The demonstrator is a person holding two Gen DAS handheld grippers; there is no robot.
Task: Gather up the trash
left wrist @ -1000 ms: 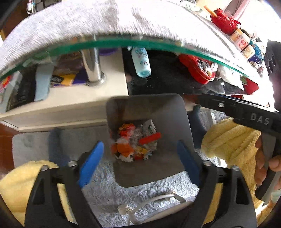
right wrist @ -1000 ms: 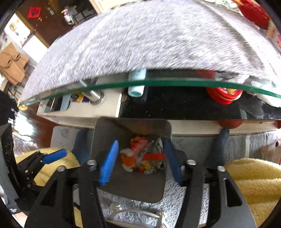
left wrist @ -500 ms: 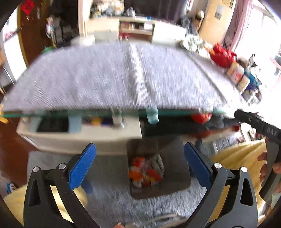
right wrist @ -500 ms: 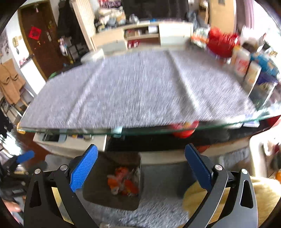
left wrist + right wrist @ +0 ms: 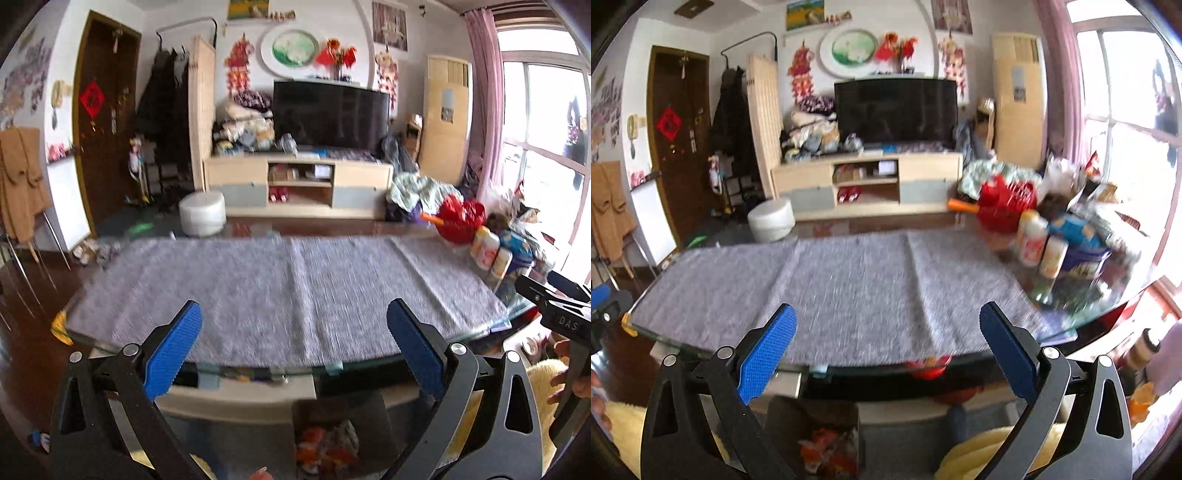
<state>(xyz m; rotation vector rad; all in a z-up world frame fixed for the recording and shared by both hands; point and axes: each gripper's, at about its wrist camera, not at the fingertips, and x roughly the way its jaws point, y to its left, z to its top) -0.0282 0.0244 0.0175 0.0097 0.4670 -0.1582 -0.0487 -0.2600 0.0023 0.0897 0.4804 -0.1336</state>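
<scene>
A dark grey trash bin point(image 5: 373, 417) stands on the floor below the glass table, with orange, red and white scraps point(image 5: 325, 448) inside; it also shows in the right wrist view point(image 5: 798, 417) with the scraps point(image 5: 827, 454). My left gripper point(image 5: 293, 356) is open and empty, raised above the bin and facing the grey cloth point(image 5: 288, 291) on the table. My right gripper point(image 5: 886, 356) is open and empty at a similar height. The right gripper's body shows at the right edge of the left wrist view point(image 5: 557, 317).
Bottles point(image 5: 1041, 247), a blue packet point(image 5: 1075, 229) and a red basket point(image 5: 1004, 203) crowd the table's far right end. The glass table edge point(image 5: 827, 367) runs just ahead. Yellow fluffy fabric point(image 5: 975, 454) lies low at the sides. A TV stand point(image 5: 299, 184) and white stool point(image 5: 202, 213) stand beyond.
Both grippers have lifted up and tilted from over the bin to face the tabletop and room. Their jaws have opened wider. The bin has dropped to the bottom of both views.
</scene>
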